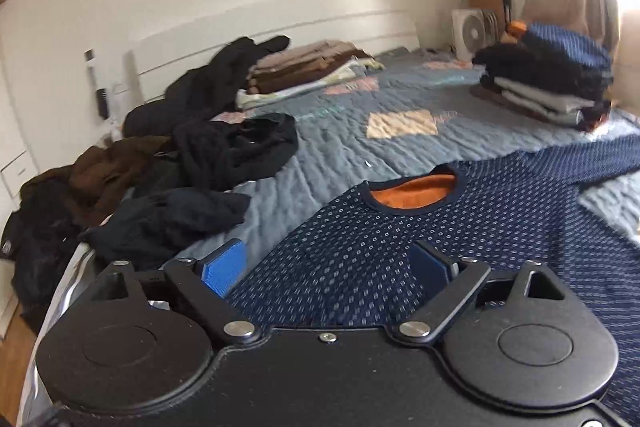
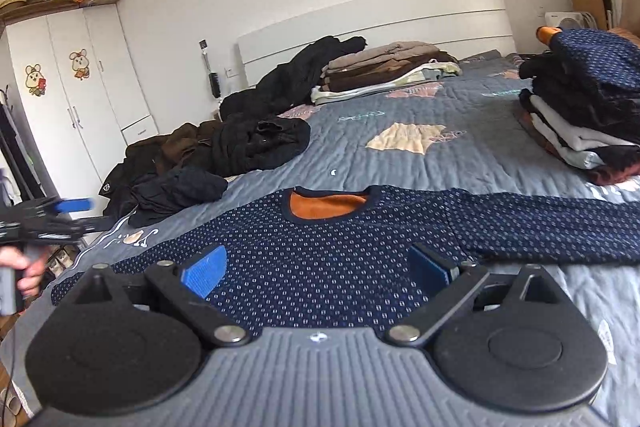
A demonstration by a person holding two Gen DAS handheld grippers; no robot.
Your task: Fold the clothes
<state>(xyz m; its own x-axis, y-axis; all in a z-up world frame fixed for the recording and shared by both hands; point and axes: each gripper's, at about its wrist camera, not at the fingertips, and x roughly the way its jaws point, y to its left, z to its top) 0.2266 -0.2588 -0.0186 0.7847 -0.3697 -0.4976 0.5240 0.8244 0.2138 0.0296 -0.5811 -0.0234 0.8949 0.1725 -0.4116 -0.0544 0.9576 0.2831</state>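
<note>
While sweater (image 2: 332,251) lies flat on bed (image 2: 460,151), right gripper (image 2: 320,267) and left gripper (image 1: 324,267) hover over near hem, jaws apart, empty; folded stack (image 2: 584,115) far right.

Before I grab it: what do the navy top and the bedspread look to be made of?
Navy top: looks like a soft knit, matt, with a small woven-in or printed dot pattern; the orange inside at the neck looks fleecy, so probably lined. Bedspread: quilted cotton-like fabric, matt grey-blue; stitched wavy rows and sewn patches show.
</note>
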